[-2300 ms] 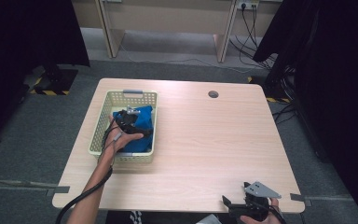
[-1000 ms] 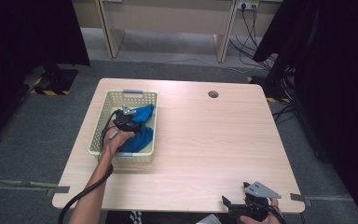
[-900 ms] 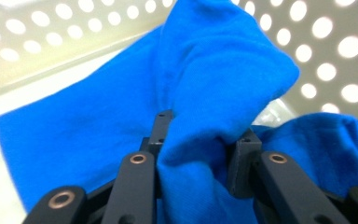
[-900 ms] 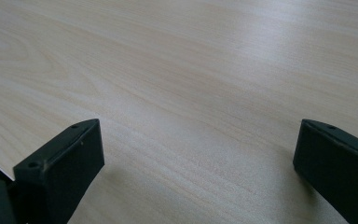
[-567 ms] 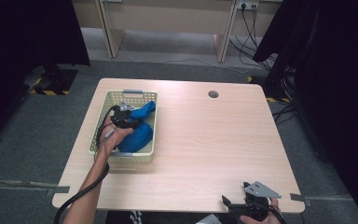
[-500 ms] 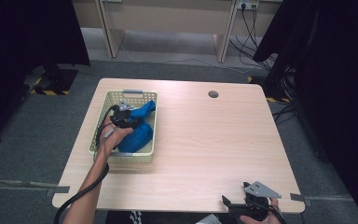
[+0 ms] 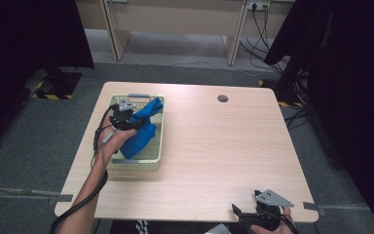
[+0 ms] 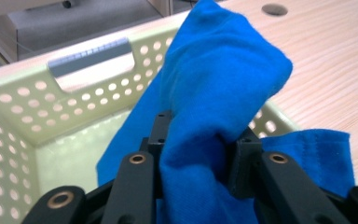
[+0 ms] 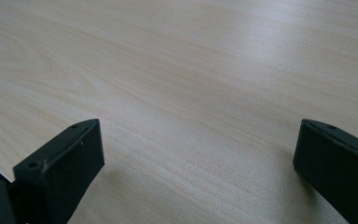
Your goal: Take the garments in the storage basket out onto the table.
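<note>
Blue cloth (image 8: 214, 107) bunched between the jaws of the left gripper (image 7: 131, 119), clamped fast, hanging partly inside the pale green basket (image 7: 148, 161) — one fold draped toward its right wall. Near the table's (image 7: 214, 146) left edge. Wide bare wood to the right. Right gripper (image 7: 253, 214) at the near edge, jaws spread, nothing between.

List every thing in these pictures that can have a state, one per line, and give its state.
Blue cloth: bunched, pinched, partly lifted above the basket.
Basket: upright on the table, cloth partly inside.
Left tongs: shut on the cloth.
Right tongs: open, holding nothing, over bare tabletop.
Table: round hole near its far edge, uncovered.
</note>
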